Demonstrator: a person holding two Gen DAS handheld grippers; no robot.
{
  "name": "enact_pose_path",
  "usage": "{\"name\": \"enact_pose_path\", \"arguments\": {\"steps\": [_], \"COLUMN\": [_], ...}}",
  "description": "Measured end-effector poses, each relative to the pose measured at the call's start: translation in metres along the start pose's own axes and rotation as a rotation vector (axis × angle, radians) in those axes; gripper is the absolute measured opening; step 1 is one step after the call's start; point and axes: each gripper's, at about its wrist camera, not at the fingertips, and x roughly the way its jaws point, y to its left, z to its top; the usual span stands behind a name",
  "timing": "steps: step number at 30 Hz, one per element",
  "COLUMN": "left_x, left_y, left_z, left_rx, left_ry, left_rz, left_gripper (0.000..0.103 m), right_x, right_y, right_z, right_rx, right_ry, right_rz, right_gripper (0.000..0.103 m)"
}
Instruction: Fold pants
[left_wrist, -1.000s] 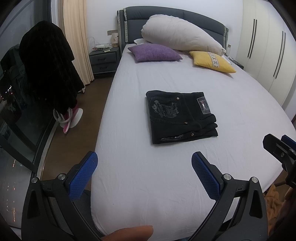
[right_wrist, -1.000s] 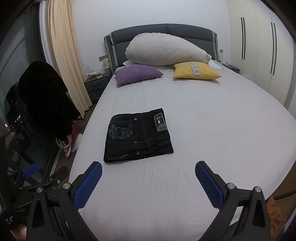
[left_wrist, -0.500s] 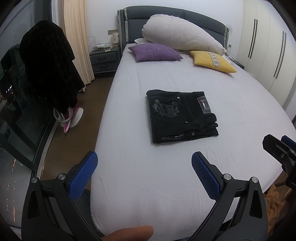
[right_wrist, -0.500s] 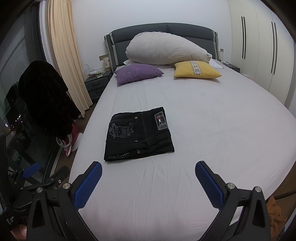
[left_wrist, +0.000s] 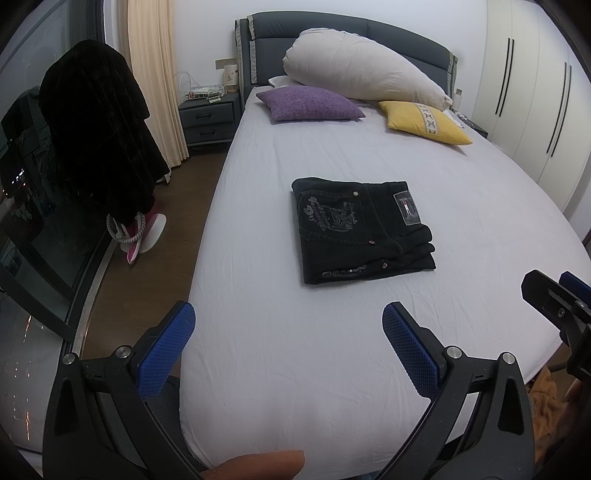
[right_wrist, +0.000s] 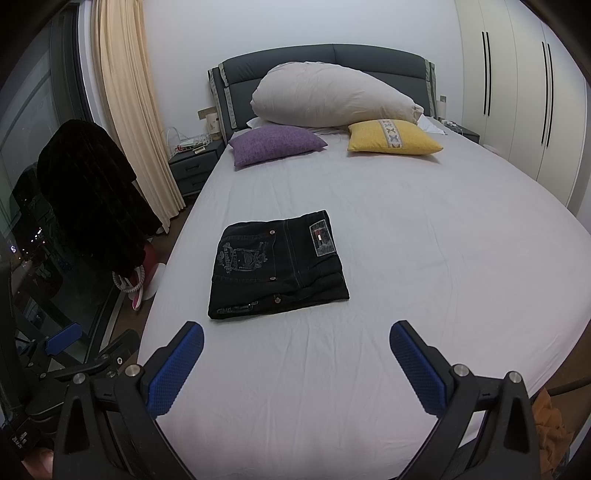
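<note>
Pants (left_wrist: 364, 229) folded flat on the bed (left_wrist: 295, 350), well beyond both wide-spread, empty grippers, seemingly untouched.

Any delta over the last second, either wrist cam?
Nothing visibly changed. The folded pants lie in the same spot on the bed, untouched. The left gripper and right gripper stay open and empty, held back from the pants near the foot of the bed.

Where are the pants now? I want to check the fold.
The pants lie folded flat mid-bed on the sheet, ahead of both open grippers, well short of the purple cushion; neither gripper touches them.
</note>
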Motion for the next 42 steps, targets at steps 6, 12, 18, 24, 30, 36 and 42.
{"name": "enact_pose_path", "arguments": {"steps": [6,12,18,24,30,36,42], "left_x": [0.001,0.001,0.001,0.001,0.001,0.002,0.002], "left_y": [-0.001,0.000,0.000,-0.001,-0.001,-0.001,-0.001], "left_z": [-0.003,-0.004,-0.005,-0.007,-0.010,-0.012,-0.011], "left_rx": [-0.004,-0.004,-0.005,-0.007,-0.011,-0.017,-0.012], "left_ry": [0.003,0.005,0.005,0.009,0.017,0.024,0.020], "left_rz": [0.002,0.003,0.004,0.001,0.005,0.008,0.013], "left_gripper": [0.103,0.103,0.103,0.103,0.103,0.103,0.103], "right_x": [0.001,0.001,0.001,0.000,0.000,0.000,0.000], "right_y": [0.001,0.001,0.001,0.001,0.001,0.001,0.001], "right_z": [-0.002,-0.002,-0.003,-0.002,-0.002,-0.003,-0.004], "right_rx": [0.000,0.001,0.000,0.001,0.001,0.001,0.003], "right_ry": [0.003,0.002,0.004,0.004,0.005,0.006,0.008], "right_rz": [0.001,0.001,0.001,0.002,0.002,0.002,0.002], "right_gripper": [0.103,0.103,0.103,0.103,0.103,0.103,0.103]}}
